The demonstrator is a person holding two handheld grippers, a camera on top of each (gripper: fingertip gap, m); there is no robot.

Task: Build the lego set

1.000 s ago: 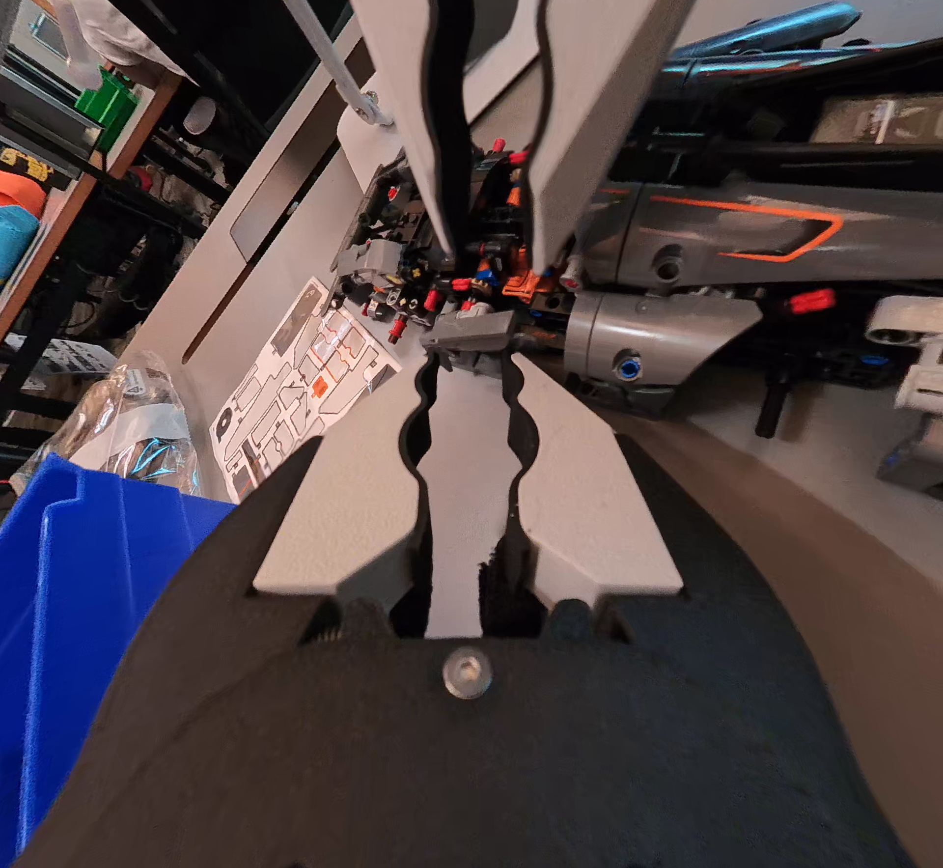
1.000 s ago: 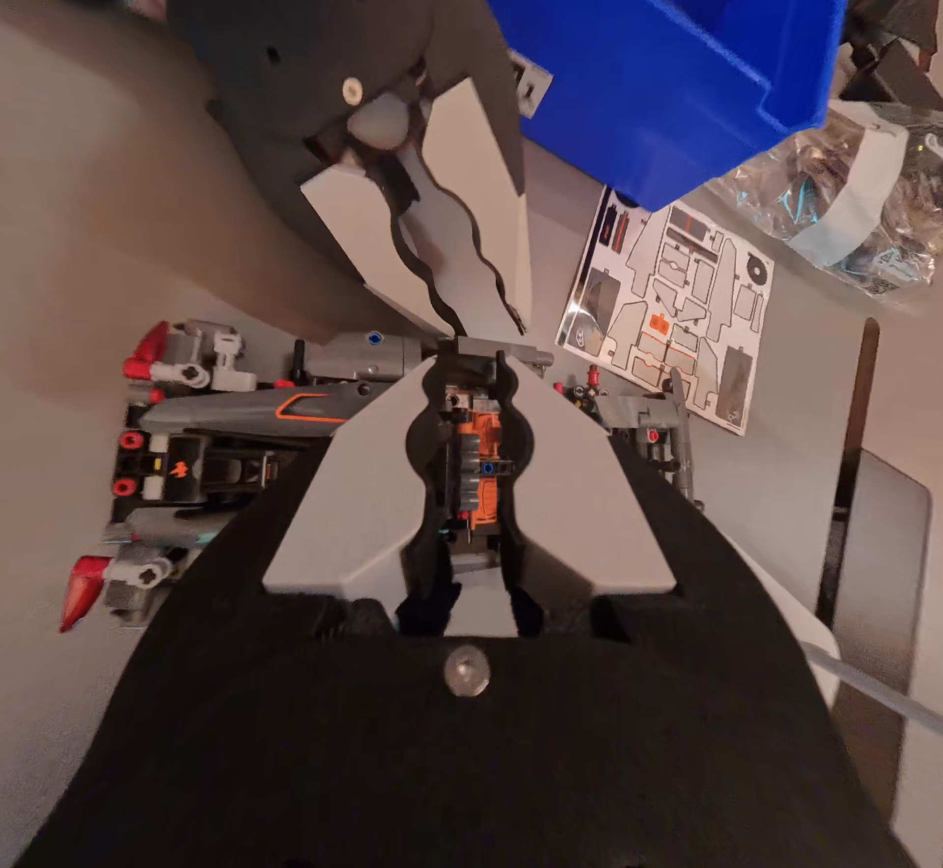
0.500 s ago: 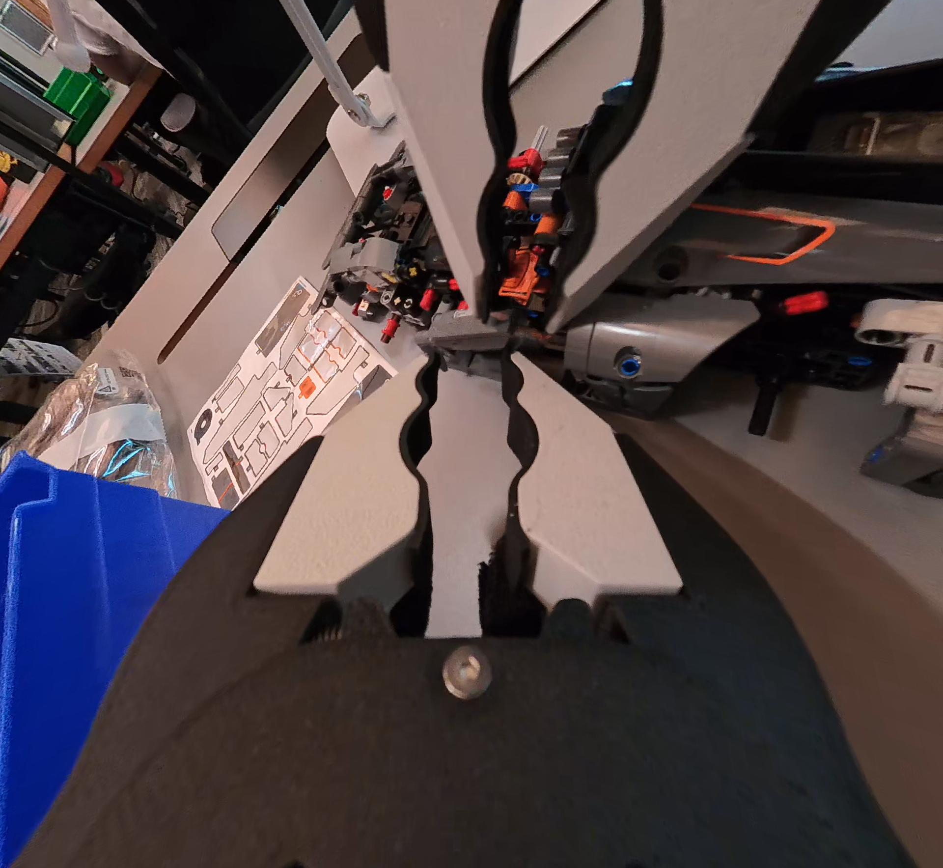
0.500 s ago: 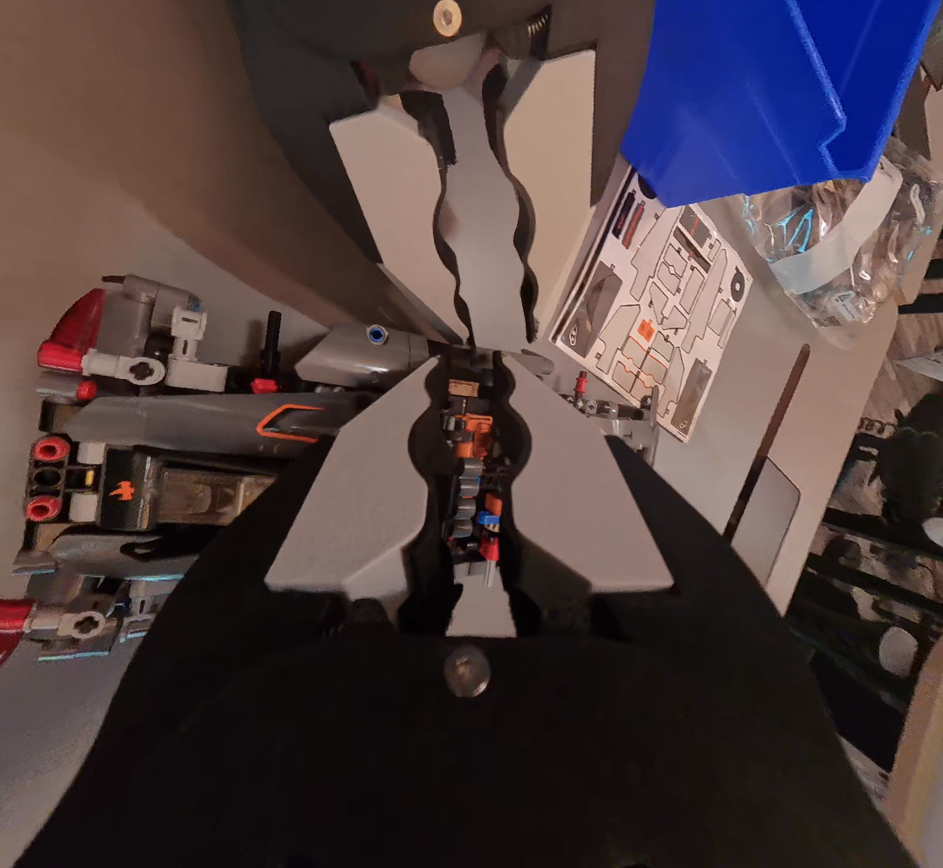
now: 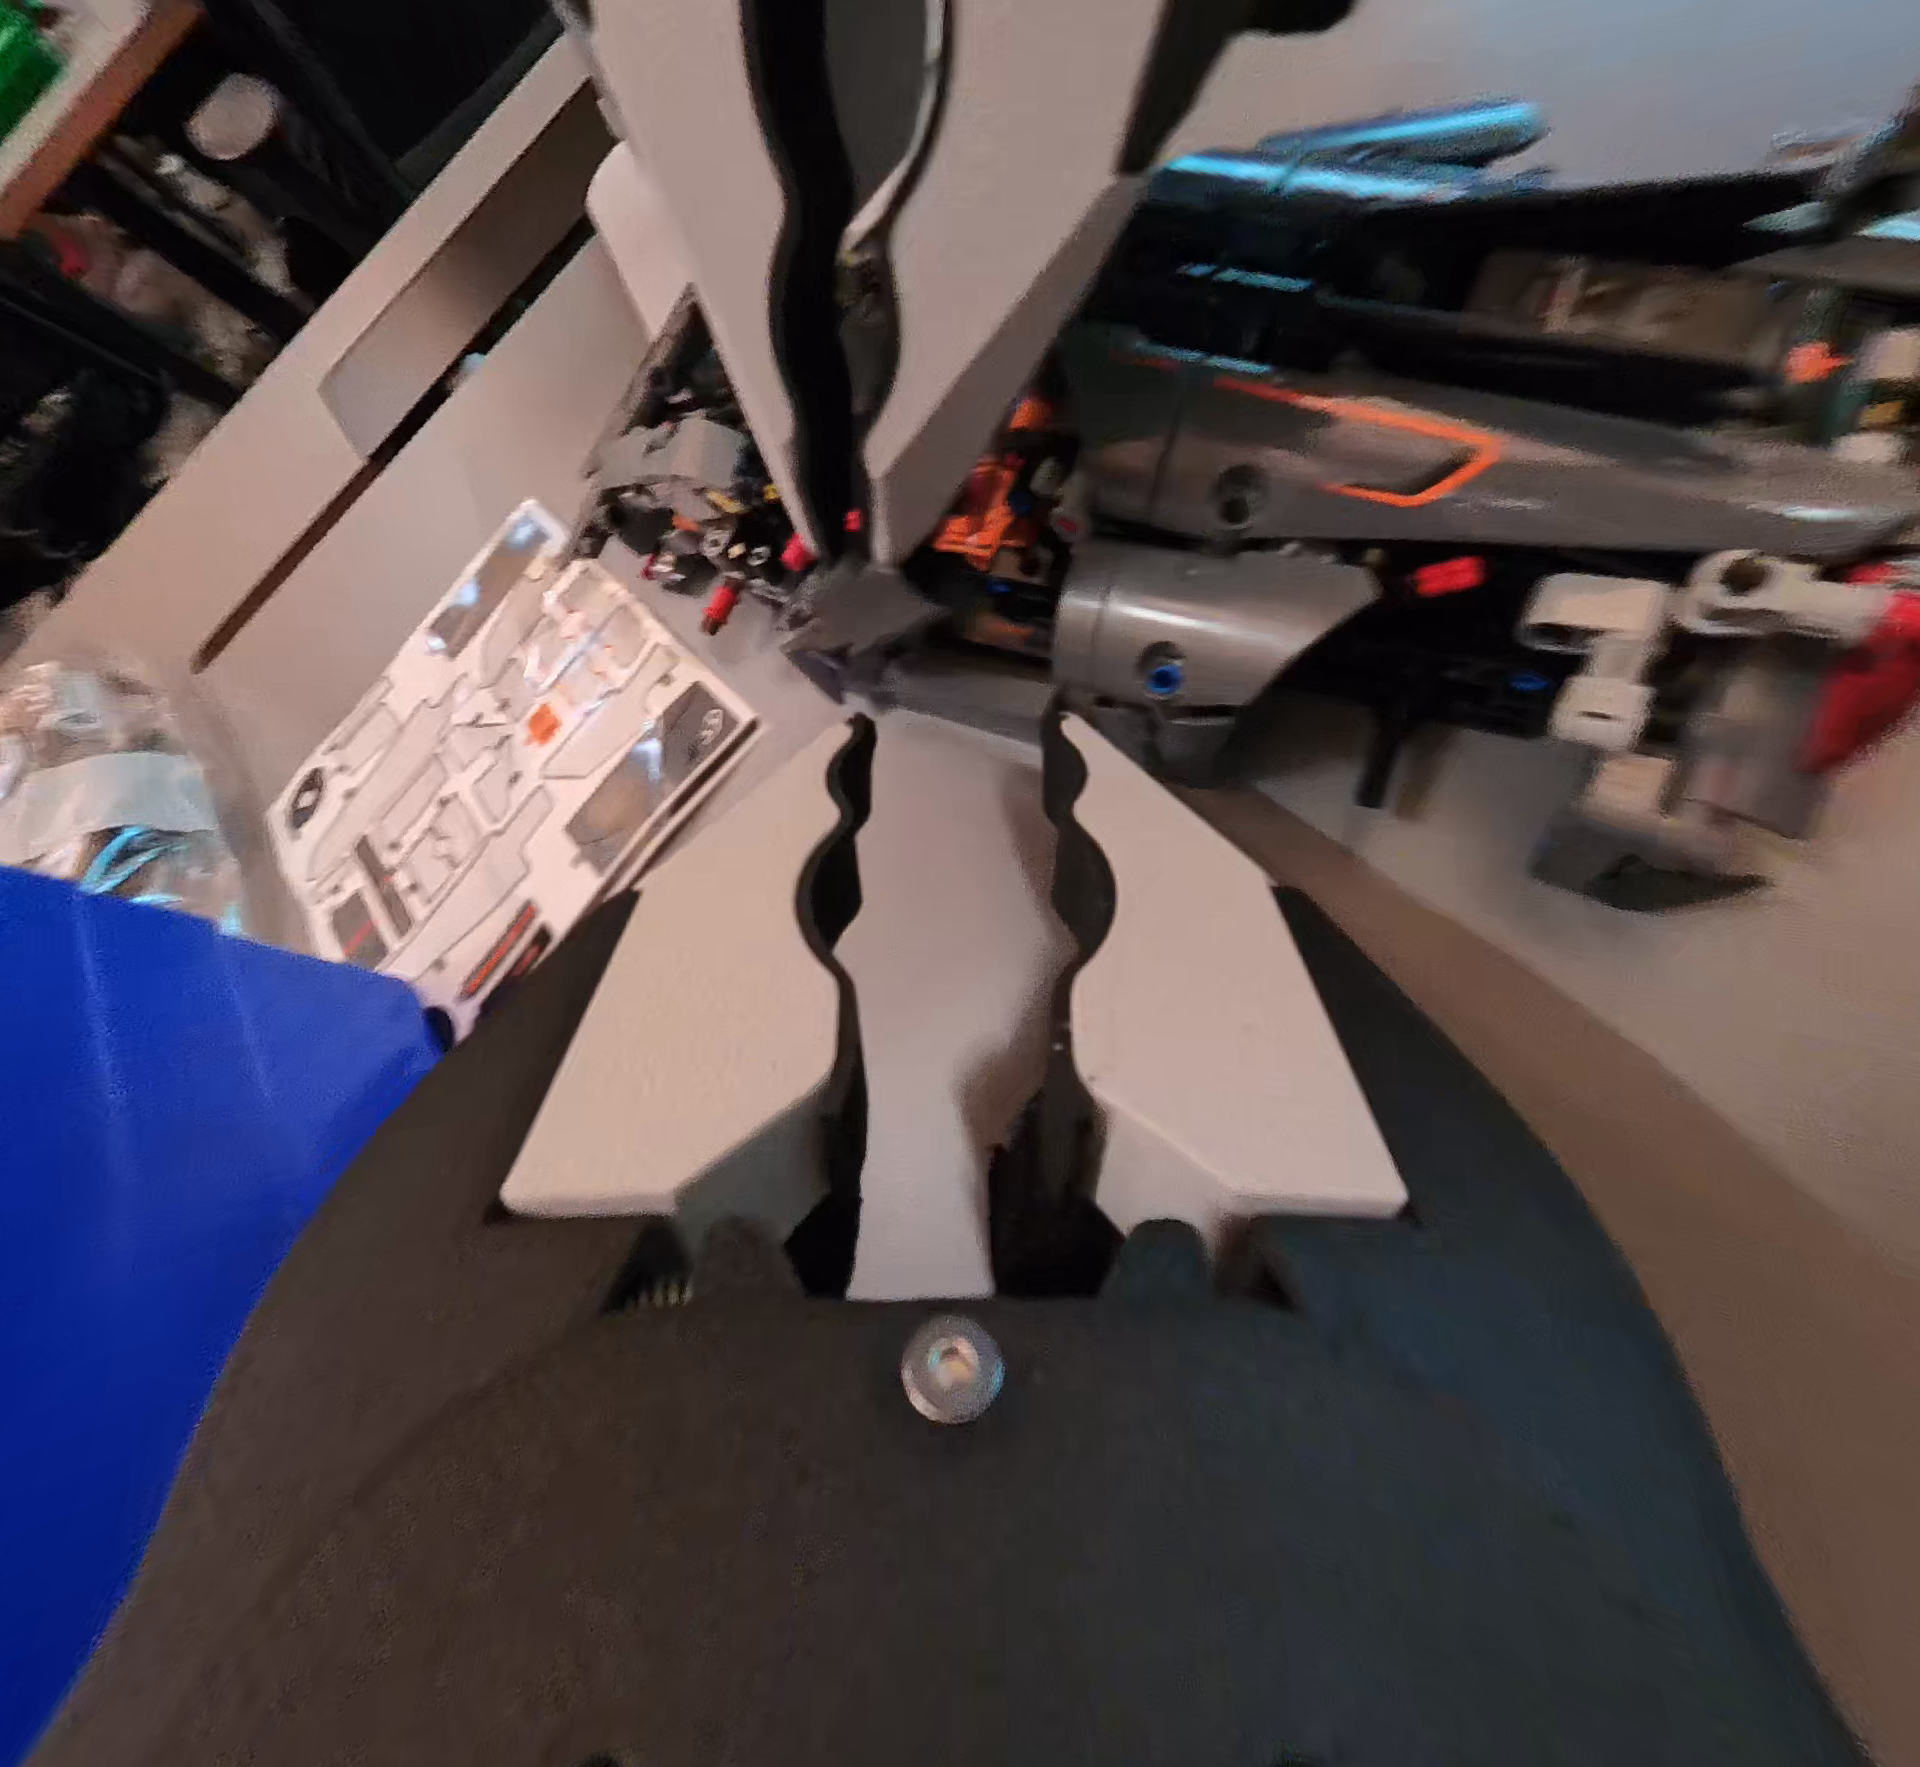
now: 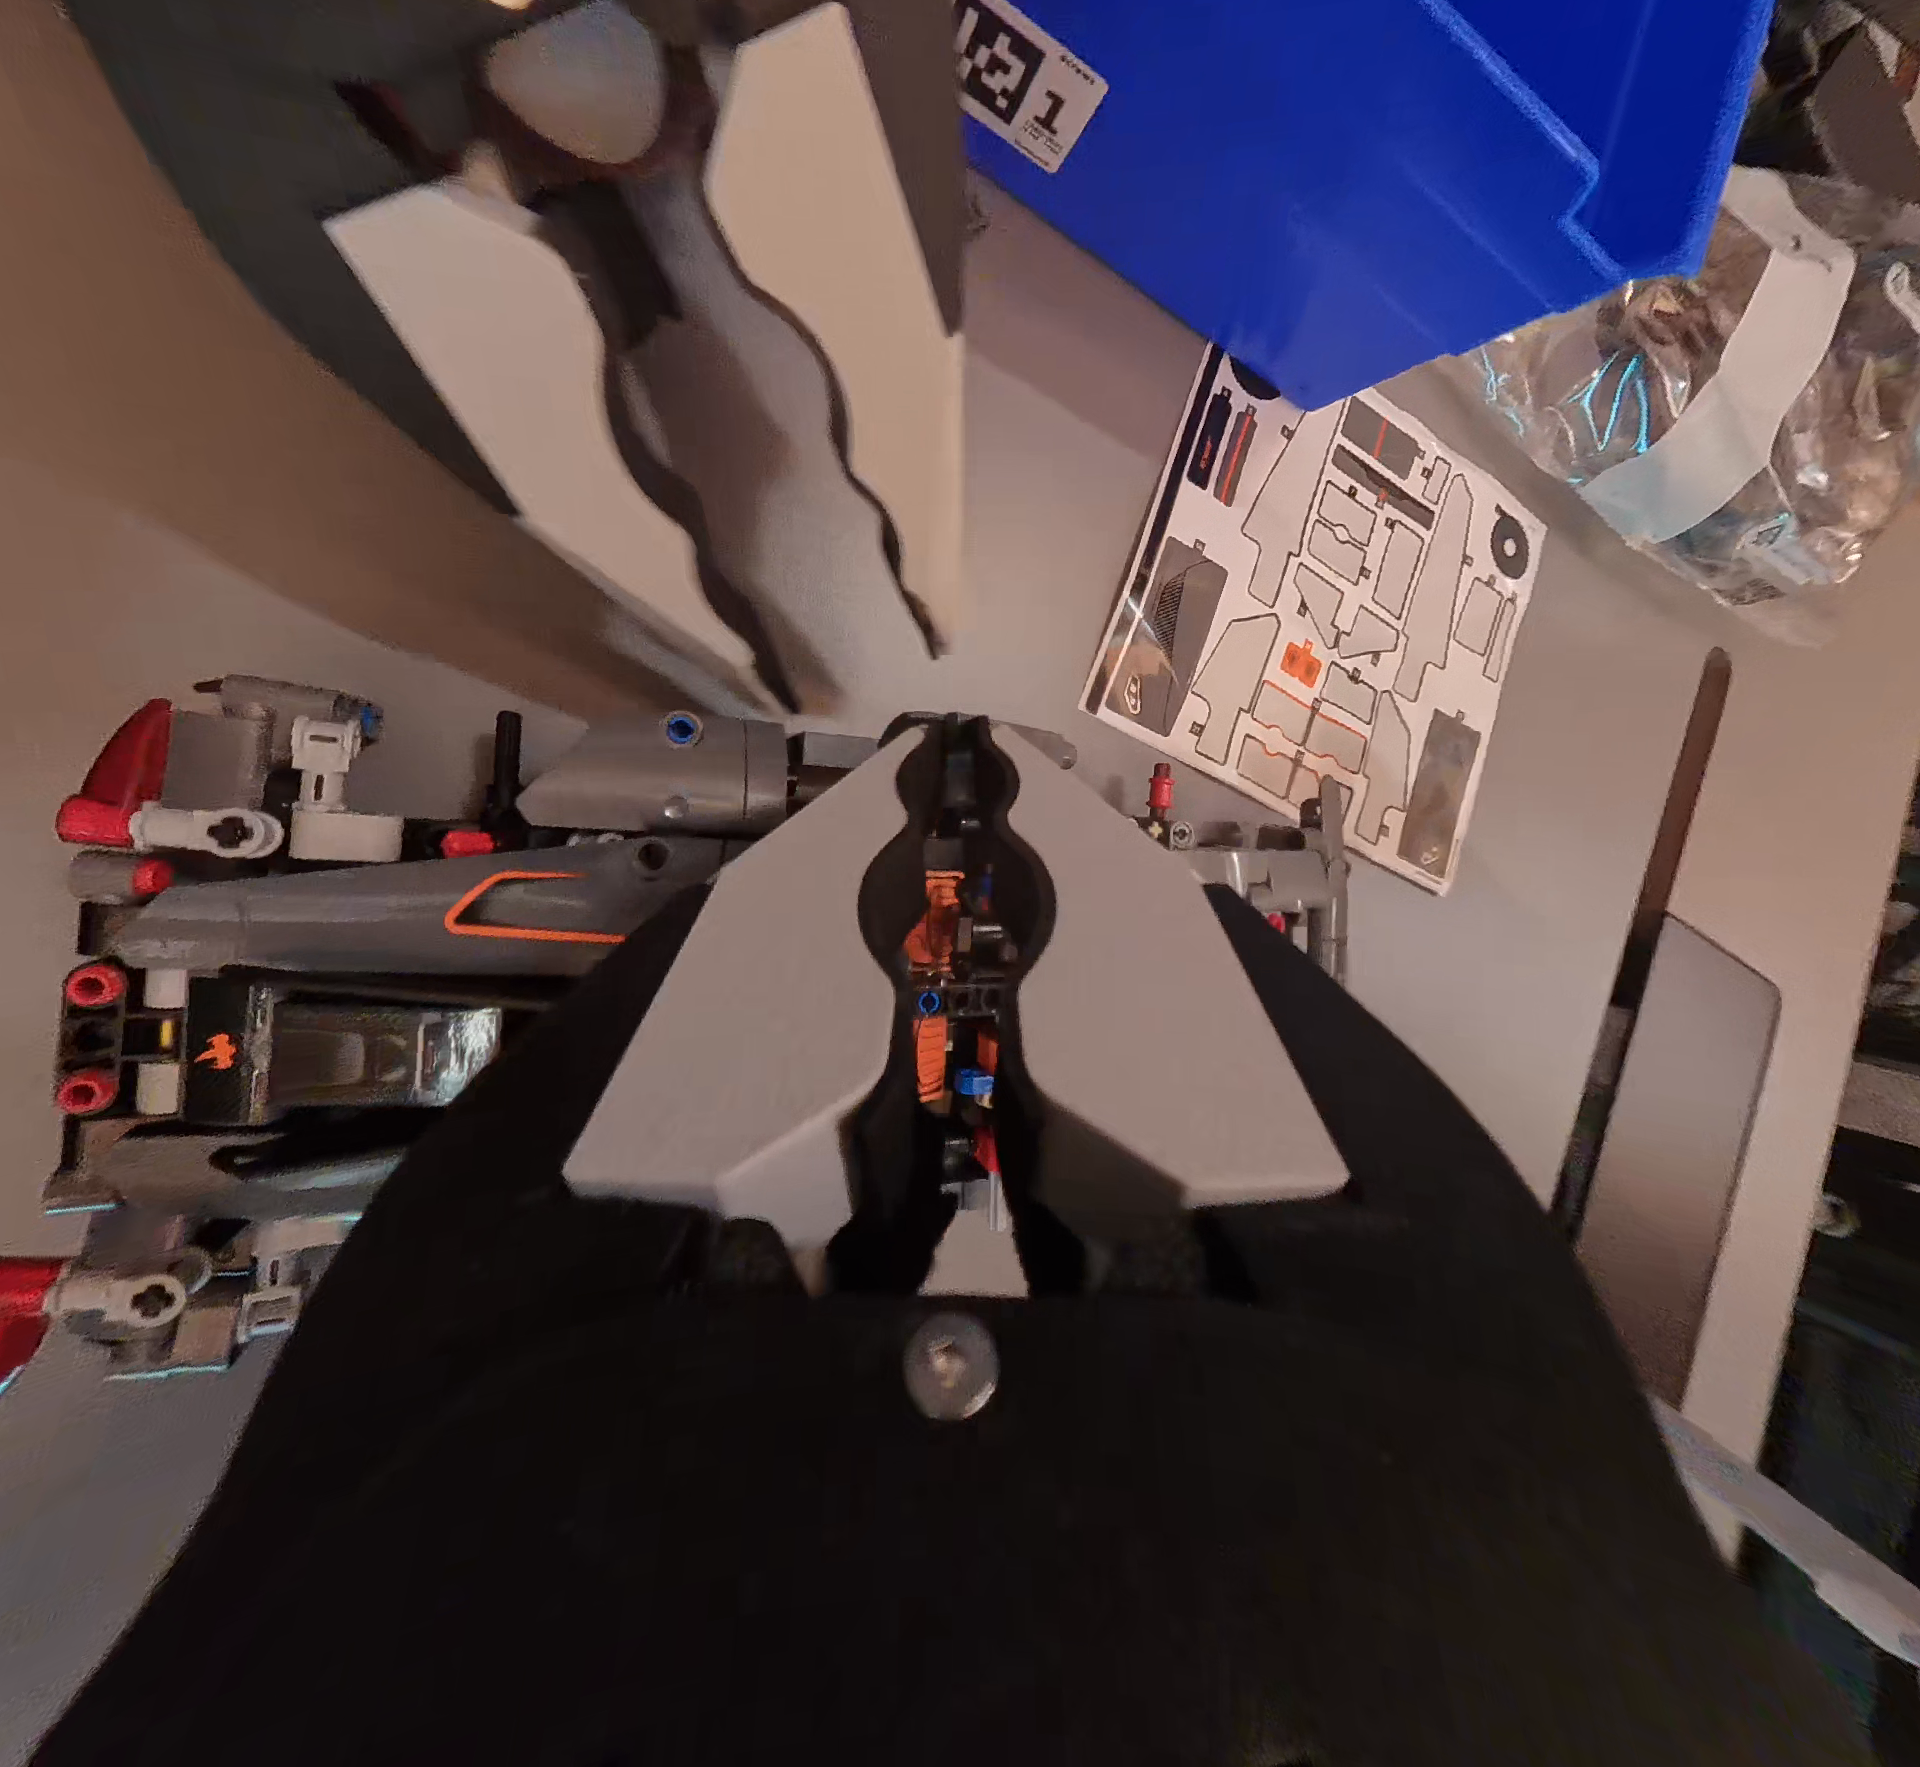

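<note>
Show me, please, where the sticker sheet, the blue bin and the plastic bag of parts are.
sticker sheet (image 6: 1320, 637), right wrist view, middle of the sheet
blue bin (image 6: 1351, 55), right wrist view, its outer wall
plastic bag of parts (image 6: 1766, 429), right wrist view, its crinkled middle

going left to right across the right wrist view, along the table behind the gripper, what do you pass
red-tipped end of the lego model → grey model panel with the orange outline → right gripper → sticker sheet → clear bag of parts

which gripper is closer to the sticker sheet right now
Left, though only slightly. The left gripper has its tips just beside the sticker sheet, on the near side. The right gripper is over the lego model, a bit farther off.
</note>
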